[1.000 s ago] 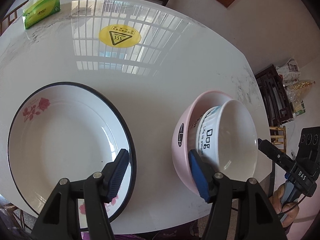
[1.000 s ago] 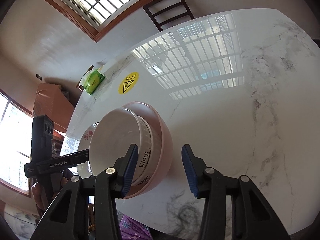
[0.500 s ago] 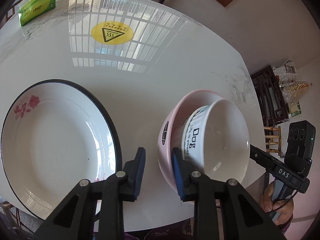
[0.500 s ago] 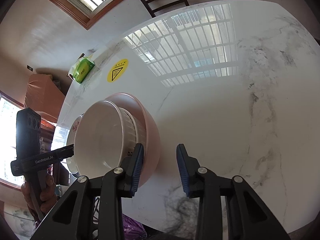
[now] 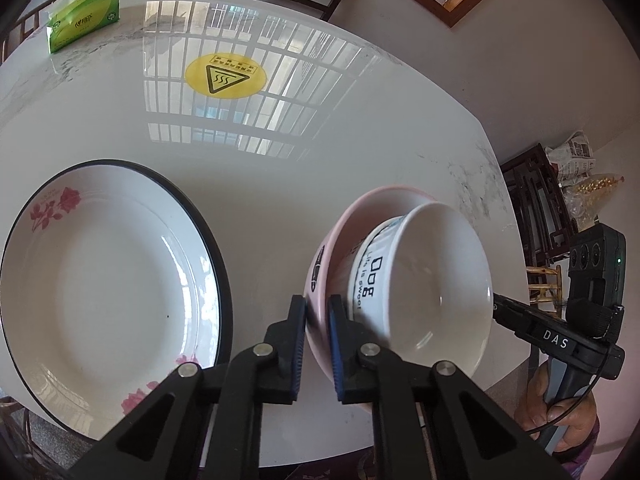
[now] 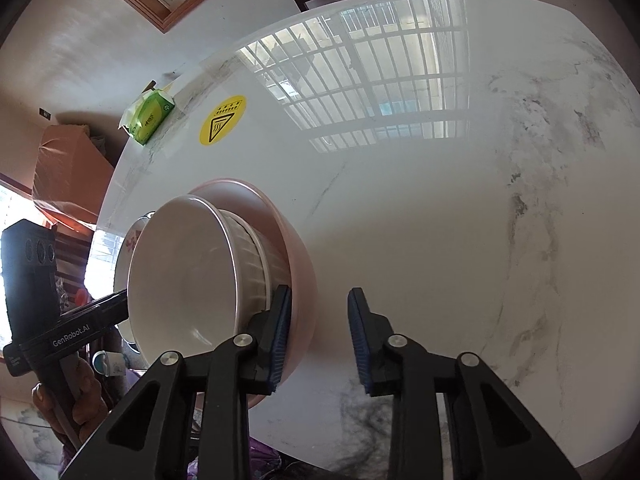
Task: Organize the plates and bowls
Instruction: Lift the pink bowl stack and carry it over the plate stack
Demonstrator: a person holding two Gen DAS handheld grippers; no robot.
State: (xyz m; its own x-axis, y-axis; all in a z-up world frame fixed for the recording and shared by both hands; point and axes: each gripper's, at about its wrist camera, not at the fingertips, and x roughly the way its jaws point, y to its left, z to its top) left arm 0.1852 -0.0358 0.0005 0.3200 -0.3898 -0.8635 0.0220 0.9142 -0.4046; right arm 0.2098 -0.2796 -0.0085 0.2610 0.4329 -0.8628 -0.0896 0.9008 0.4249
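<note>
The left gripper [image 5: 316, 320] is clamping the near wall of the pink ceramic bowl [image 5: 340, 232]. Its jaws have just been closing, and both blue pads are pressing on that wall, one inside and one outside.

The right gripper [image 6: 318, 320] is straddling the opposite wall of the same bowl. Its jaws have just been closing but are standing apart: the inner pad is lying against the rim, while the outer pad is showing a strip of table between itself and the bowl.

The white ribbed bowl with black "Dog" lettering [image 5: 432, 280] is sitting nested inside the pink bowl. Both bowls are resting near the edge of the white marble-pattern table [image 5: 280, 168].

The large white plate with a black rim and pink flowers [image 5: 100, 280] is lying just beside the bowls, apart from them.

The round yellow warning sticker [image 5: 225, 76] and the green tissue pack [image 5: 82, 24] are lying at the far side.
</note>
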